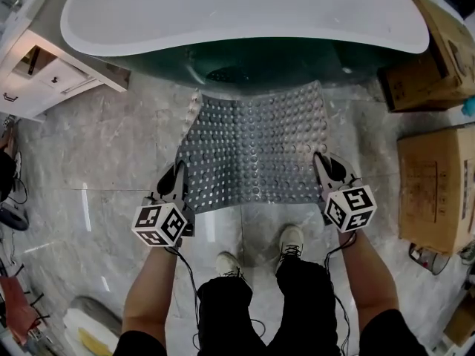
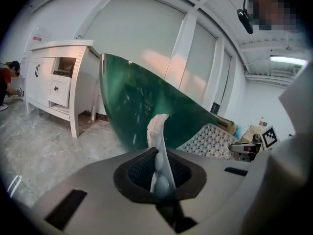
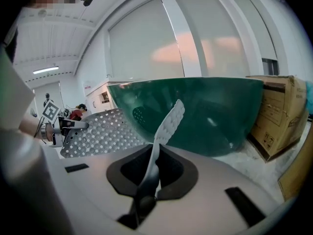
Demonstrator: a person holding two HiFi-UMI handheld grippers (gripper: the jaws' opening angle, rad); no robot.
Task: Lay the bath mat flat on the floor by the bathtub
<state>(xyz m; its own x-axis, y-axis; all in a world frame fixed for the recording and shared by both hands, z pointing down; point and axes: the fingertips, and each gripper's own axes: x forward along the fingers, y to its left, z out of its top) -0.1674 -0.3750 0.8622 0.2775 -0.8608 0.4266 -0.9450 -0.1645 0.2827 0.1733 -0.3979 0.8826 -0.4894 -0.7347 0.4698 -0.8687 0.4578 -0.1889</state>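
So the left claw (image 1: pixel 176 175) and right claw (image 1: pixel 323 166) each pinch a bath mat (image 1: pixel 256 147) corner, bathtub (image 1: pixel 245 10) just beyond them.

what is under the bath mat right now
Grey marble floor shows all round the bath mat, whose far edge lies by the green bathtub. The floor directly beneath is covered.
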